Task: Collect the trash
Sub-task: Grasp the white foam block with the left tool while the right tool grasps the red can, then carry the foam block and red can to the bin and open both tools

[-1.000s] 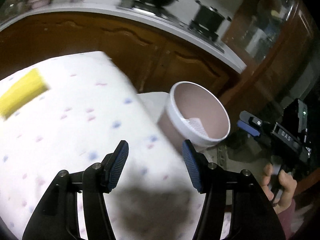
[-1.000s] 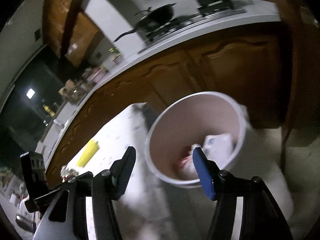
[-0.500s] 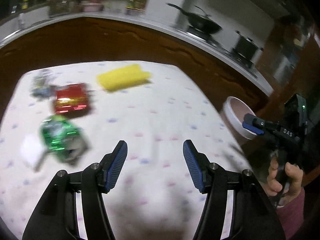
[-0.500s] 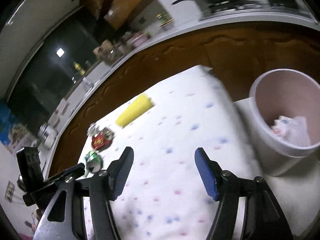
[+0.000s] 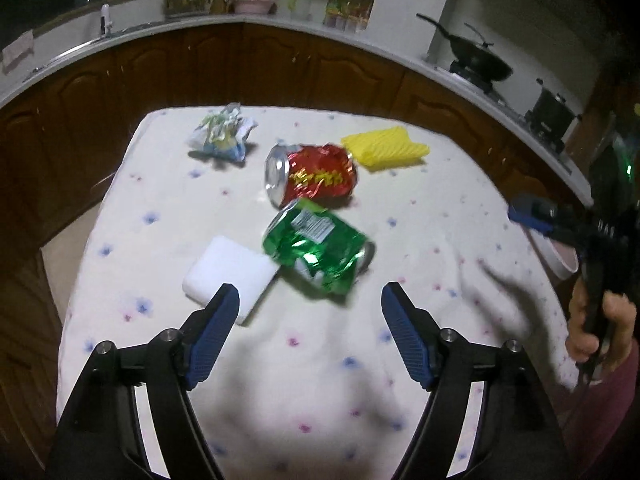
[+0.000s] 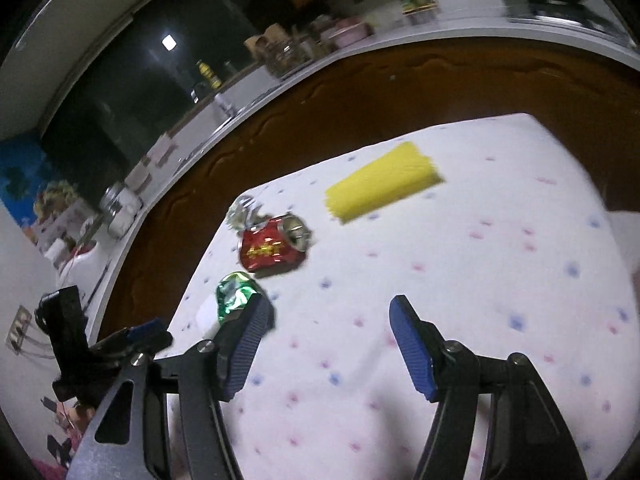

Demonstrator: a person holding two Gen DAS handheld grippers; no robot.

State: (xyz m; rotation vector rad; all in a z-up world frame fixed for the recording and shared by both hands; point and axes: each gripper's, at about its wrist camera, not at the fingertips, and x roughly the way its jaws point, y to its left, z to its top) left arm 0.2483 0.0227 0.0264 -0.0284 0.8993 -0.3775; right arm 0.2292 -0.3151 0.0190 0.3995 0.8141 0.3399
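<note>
On the white dotted tablecloth (image 5: 304, 360) lie a crushed green can (image 5: 320, 248), a crushed red can (image 5: 312, 176), a crumpled wrapper (image 5: 222, 136), a white block (image 5: 230, 272) and a yellow sponge (image 5: 384, 148). My left gripper (image 5: 310, 332) hangs just short of the green can, jaws opening, nothing between them. My right gripper (image 6: 332, 344) is open and empty over bare cloth. In its view the green can (image 6: 236, 296) sits behind its left finger, with the red can (image 6: 272, 248) and the yellow sponge (image 6: 380, 188) farther off.
The pink bin's rim (image 5: 560, 256) shows past the table's right edge, behind the right gripper (image 5: 532, 212) and the hand (image 5: 592, 328) holding it. Dark wooden cabinets (image 5: 240, 68) and a cluttered white counter (image 5: 320, 36) curve round the far side. The left gripper (image 6: 148, 332) shows at the lower left of the right wrist view.
Both views have swung left, away from the bin and onto the table. The cans, wrapper and white block have come into view. The left jaws stand wider apart.
</note>
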